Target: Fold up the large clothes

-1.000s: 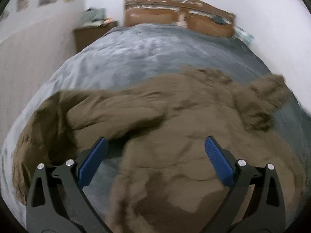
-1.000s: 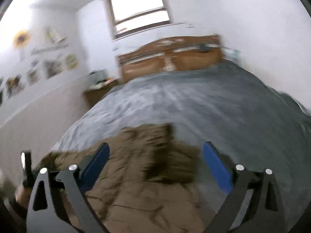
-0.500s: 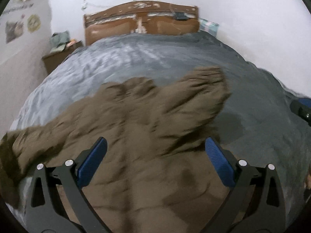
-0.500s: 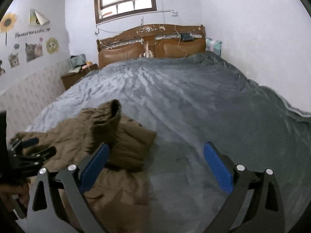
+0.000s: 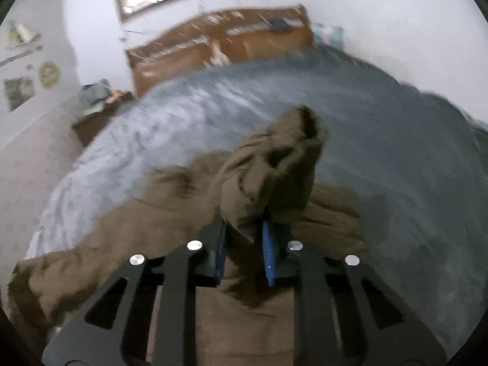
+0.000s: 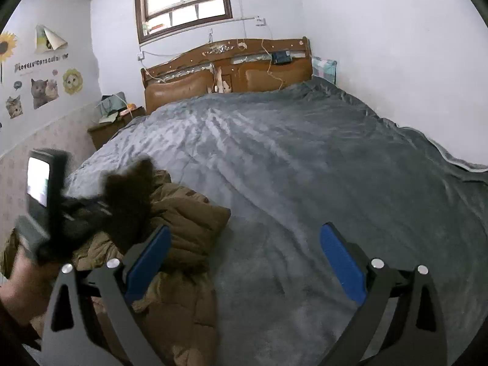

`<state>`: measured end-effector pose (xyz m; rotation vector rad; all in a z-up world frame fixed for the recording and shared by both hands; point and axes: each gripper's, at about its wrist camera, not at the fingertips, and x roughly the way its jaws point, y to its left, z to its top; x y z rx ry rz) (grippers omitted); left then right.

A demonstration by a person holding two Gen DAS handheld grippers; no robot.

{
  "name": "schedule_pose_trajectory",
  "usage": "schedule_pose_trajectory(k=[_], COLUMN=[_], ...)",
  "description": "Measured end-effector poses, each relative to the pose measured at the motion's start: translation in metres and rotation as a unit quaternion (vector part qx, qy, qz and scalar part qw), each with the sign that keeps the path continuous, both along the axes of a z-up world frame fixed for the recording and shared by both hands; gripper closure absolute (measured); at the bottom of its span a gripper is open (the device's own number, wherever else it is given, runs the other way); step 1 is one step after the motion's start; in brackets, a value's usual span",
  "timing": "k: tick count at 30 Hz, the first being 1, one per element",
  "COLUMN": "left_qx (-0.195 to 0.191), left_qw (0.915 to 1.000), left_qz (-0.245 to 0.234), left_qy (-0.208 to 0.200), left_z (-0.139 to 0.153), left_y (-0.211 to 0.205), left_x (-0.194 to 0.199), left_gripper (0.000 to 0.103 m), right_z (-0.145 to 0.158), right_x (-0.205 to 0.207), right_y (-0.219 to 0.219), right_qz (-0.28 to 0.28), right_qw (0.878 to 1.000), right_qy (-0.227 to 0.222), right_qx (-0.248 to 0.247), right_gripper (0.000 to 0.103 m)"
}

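Note:
A large brown padded jacket (image 5: 158,244) lies spread on the near part of the grey bed. My left gripper (image 5: 244,250) is shut on one of the jacket's sleeves (image 5: 274,177) and holds it lifted, its cuff pointing up and away. In the right wrist view the jacket (image 6: 183,222) lies at the lower left, with the left gripper (image 6: 76,213) holding the raised dark sleeve (image 6: 131,201). My right gripper (image 6: 244,262) is open and empty above the blanket, just right of the jacket.
The grey blanket (image 6: 305,167) covers the whole bed. A wooden headboard (image 6: 228,67) stands at the far end under a window. A nightstand (image 6: 113,125) with clutter stands at the far left. White walls close in on the right.
My left gripper has closed on the jacket sleeve and lifted it. The right gripper has stayed open and barely moved.

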<state>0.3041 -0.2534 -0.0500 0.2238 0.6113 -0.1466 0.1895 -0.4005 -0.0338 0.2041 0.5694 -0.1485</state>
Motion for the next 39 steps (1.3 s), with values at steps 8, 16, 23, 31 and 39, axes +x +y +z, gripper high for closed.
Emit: schedule_pose_trajectory(k=[8, 16, 23, 31, 39], left_qx=[-0.070, -0.138, -0.121, -0.025, 0.054], left_qw=[0.9833, 0.9464, 0.9748, 0.9922, 0.9837], left_qz=[0.156, 0.274, 0.179, 0.092, 0.143], left_qy=[0.061, 0.099, 0.056, 0.080, 0.095], left_z=[-0.032, -0.068, -0.041, -0.069, -0.120], left_y=[0.186, 0.316, 0.268, 0.203, 0.201], left_x=[0.003, -0.004, -0.001, 0.024, 0.040], left_gripper=[0.071, 0.016, 0.009, 0.005, 0.003], right_z=[-0.030, -0.064, -0.104, -0.177, -0.174], right_x=[0.024, 0.055, 0.114, 0.157, 0.163], right_y=[0.024, 0.048, 0.047, 0.058, 0.100], right_qz=[0.022, 0.045, 0.031, 0.046, 0.038], right_qw=[0.998, 0.993, 0.981, 0.961, 0.973], right_qy=[0.054, 0.103, 0.147, 0.210, 0.225], right_qx=[0.012, 0.034, 0.122, 0.172, -0.028], right_gripper=[0.005, 0.005, 0.005, 0.032, 0.082])
